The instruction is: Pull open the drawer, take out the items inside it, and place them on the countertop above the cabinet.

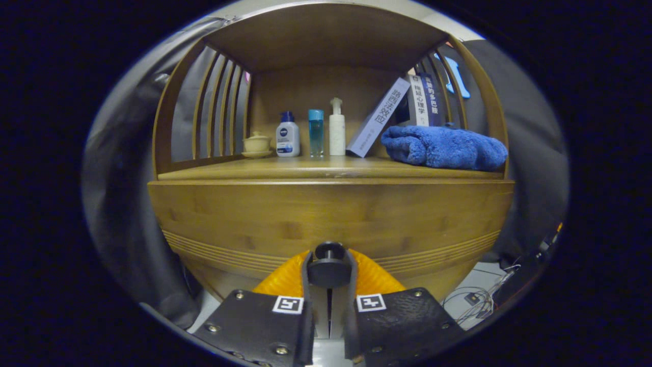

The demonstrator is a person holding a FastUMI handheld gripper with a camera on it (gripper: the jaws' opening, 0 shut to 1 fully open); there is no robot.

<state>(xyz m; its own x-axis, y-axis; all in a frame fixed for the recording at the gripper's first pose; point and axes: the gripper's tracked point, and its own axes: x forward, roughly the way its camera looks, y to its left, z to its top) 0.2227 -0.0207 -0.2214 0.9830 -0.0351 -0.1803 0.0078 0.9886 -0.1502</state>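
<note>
Fingers (329, 270) closed nearly together, pinching the round dark knob (328, 266) of the drawer (285, 219), one finger pressing on each side of it. Knob set low on the wooden drawer front, directly between the fingertips. Drawer contents hidden behind the front. Above the drawer, on the table (326, 168) surface of the cabinet: a small lidded cup (256, 143) on a saucer, a white bottle with blue cap (288, 135), a slim blue bottle (316, 132), a white pump bottle (336, 127), leaning books (379, 117), and a folded blue towel (443, 148) lying beside the books.
</note>
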